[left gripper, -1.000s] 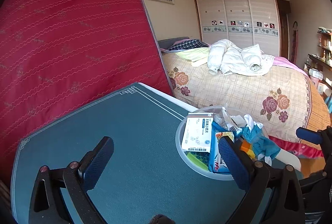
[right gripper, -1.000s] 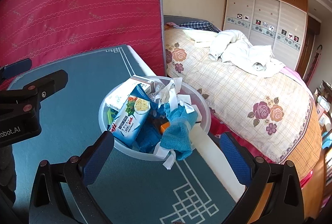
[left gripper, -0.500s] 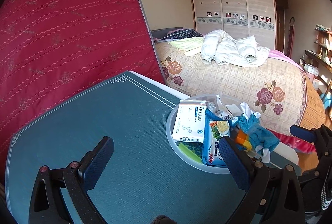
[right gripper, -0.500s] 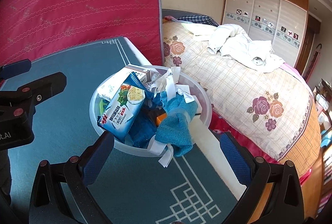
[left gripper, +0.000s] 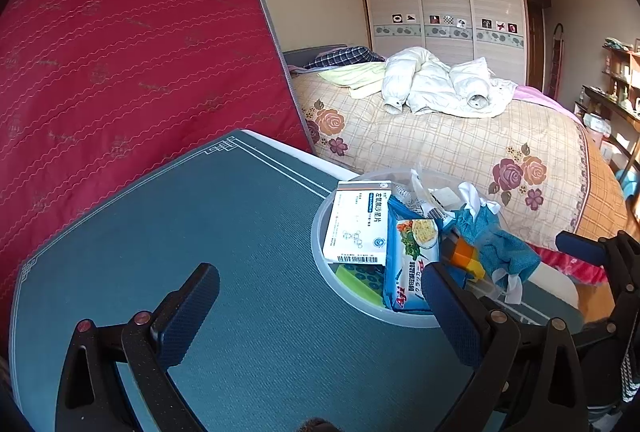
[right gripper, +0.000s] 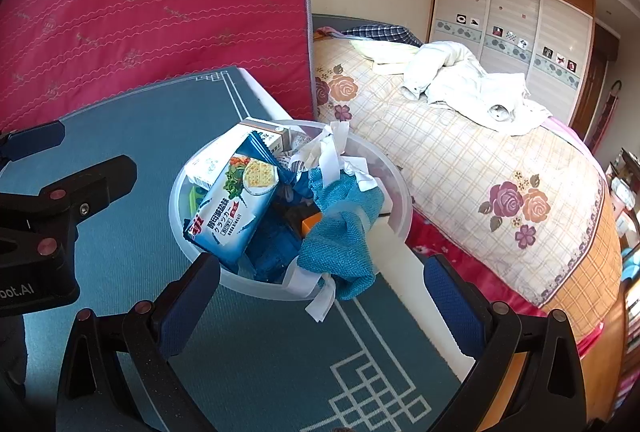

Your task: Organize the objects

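A translucent round bowl (right gripper: 394, 187) (left gripper: 320, 256) sits near the right edge of the teal table mat (left gripper: 168, 232) (right gripper: 256, 336). It is piled with a blue cracker packet (right gripper: 236, 203) (left gripper: 412, 264), a white medicine box (left gripper: 358, 224) (right gripper: 208, 163), a teal knitted cloth (right gripper: 340, 232) (left gripper: 496, 244) with white strips, and an orange block (left gripper: 466, 258). My right gripper (right gripper: 322, 296) is open, its fingers on either side of the bowl's near rim. My left gripper (left gripper: 320, 312) is open and empty, left of the bowl.
A red mattress (left gripper: 120, 63) leans upright behind the table. A bed (left gripper: 460, 151) with a flowered cover and a white jacket (left gripper: 436, 83) lies just past the table's right edge. A wardrobe (left gripper: 444, 19) and shelves (left gripper: 616, 79) stand beyond.
Both grippers have come closer to the bowl, which has grown larger and shifted left in both views. The right gripper's fingers now reach its near rim. Both stay open.
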The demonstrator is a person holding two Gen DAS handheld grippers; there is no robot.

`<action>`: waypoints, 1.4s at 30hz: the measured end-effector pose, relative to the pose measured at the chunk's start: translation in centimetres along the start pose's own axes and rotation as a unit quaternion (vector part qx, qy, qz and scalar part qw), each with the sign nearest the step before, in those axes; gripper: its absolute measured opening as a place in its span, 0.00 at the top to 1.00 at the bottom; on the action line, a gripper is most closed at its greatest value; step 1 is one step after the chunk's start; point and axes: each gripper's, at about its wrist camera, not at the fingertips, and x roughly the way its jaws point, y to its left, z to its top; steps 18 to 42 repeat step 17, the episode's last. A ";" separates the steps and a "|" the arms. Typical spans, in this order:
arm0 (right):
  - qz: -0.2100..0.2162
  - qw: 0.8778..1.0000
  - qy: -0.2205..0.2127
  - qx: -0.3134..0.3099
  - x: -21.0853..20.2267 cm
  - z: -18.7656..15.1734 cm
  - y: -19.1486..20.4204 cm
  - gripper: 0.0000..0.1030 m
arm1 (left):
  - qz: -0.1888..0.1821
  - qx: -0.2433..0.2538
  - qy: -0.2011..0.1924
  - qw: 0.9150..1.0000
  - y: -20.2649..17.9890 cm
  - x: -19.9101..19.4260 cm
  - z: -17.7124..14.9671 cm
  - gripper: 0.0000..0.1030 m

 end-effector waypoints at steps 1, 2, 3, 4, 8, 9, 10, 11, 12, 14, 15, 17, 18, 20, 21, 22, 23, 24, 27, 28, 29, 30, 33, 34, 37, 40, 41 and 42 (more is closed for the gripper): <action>0.000 1.000 0.000 0.000 0.0 0.0 0.0 0.01 | 0.000 0.001 0.001 1.000 0.0 0.1 0.0 0.00; 0.000 1.000 0.000 0.000 0.0 0.0 0.0 0.01 | 0.000 0.001 0.001 1.000 0.0 0.1 0.0 0.00; 0.001 1.000 0.000 0.001 0.0 0.0 0.1 0.01 | 0.000 0.001 0.001 1.000 0.0 0.1 0.0 0.00; 0.001 1.000 -0.001 0.001 0.0 0.0 0.1 0.01 | 0.000 0.002 0.002 1.000 -0.1 0.1 0.0 0.00; 0.001 1.000 -0.003 0.002 0.1 0.1 0.4 0.01 | -0.002 0.003 0.004 1.000 -0.1 0.2 -0.1 0.00; 0.001 1.000 -0.003 0.002 0.2 0.2 0.4 0.01 | -0.003 0.002 0.006 1.000 0.0 0.4 -0.1 0.00; 0.002 1.000 -0.003 0.003 0.2 0.2 0.4 0.01 | -0.003 0.000 0.008 1.000 0.0 0.5 -0.1 0.00; 0.002 1.000 -0.003 0.003 0.2 0.2 0.3 0.01 | -0.003 -0.001 0.010 1.000 0.1 0.5 -0.1 0.00; 0.003 1.000 -0.003 0.004 0.2 0.2 0.3 0.01 | -0.002 -0.003 0.011 1.000 0.2 0.6 -0.1 0.00; 0.004 1.000 -0.003 0.005 0.1 0.1 0.3 0.01 | 0.001 -0.005 0.013 1.000 0.3 0.7 -0.2 0.00; 0.005 1.000 -0.003 0.006 0.1 0.1 0.2 0.01 | 0.003 -0.006 0.015 1.000 0.4 0.8 -0.2 0.00; 0.007 1.000 -0.003 0.006 0.1 0.1 0.2 0.01 | 0.006 -0.005 0.018 1.000 0.5 0.8 -0.2 0.00; 0.007 1.000 -0.003 0.006 0.1 0.1 0.2 0.01 | 0.006 -0.005 0.018 1.000 0.5 0.8 -0.2 0.00; 0.007 1.000 -0.003 0.006 0.1 0.1 0.2 0.01 | 0.006 -0.005 0.018 1.000 0.5 0.8 -0.2 0.00; 0.007 1.000 -0.003 0.006 0.1 0.1 0.2 0.01 | 0.006 -0.005 0.018 1.000 0.5 0.8 -0.2 0.00; 0.007 1.000 -0.003 0.006 0.1 0.1 0.2 0.01 | 0.006 -0.005 0.018 1.000 0.5 0.8 -0.2 0.00; 0.007 1.000 -0.003 0.006 0.1 0.1 0.2 0.01 | 0.006 -0.005 0.018 1.000 0.5 0.8 -0.2 0.00; 0.007 1.000 -0.003 0.006 0.1 0.1 0.2 0.01 | 0.006 -0.005 0.018 1.000 0.5 0.8 -0.2 0.00; 0.007 1.000 -0.003 0.006 0.1 0.1 0.2 0.01 | 0.006 -0.005 0.018 1.000 0.5 0.8 -0.2 0.00; 0.007 1.000 -0.003 0.006 0.1 0.1 0.2 0.01 | 0.006 -0.005 0.018 1.000 0.5 0.8 -0.2 0.00; 0.007 1.000 -0.003 0.006 0.1 0.1 0.2 0.01 | 0.006 -0.005 0.018 1.000 0.5 0.8 -0.2 0.00; 0.007 1.000 -0.003 0.006 0.1 0.1 0.2 0.01 | 0.006 -0.005 0.018 1.000 0.5 0.8 -0.2 0.00; 0.007 1.000 -0.003 0.006 0.1 0.1 0.2 0.01 | 0.006 -0.005 0.018 1.000 0.5 0.8 -0.2 0.00; 0.007 1.000 -0.003 0.006 0.1 0.1 0.2 0.01 | 0.006 -0.005 0.018 1.000 0.5 0.8 -0.2 0.00; 0.007 1.000 -0.003 0.006 0.1 0.1 0.2 0.01 | 0.006 -0.005 0.018 1.000 0.5 0.8 -0.2 0.00; 0.007 1.000 -0.003 0.006 0.1 0.1 0.2 0.01 | 0.006 -0.005 0.018 1.000 0.5 0.8 -0.2 0.00; 0.007 1.000 -0.003 0.006 0.1 0.1 0.2 0.01 | 0.006 -0.005 0.018 1.000 0.5 0.8 -0.2 0.00; 0.007 1.000 -0.003 0.006 0.1 0.1 0.2 0.01 | 0.006 -0.005 0.018 1.000 0.5 0.8 -0.2 0.00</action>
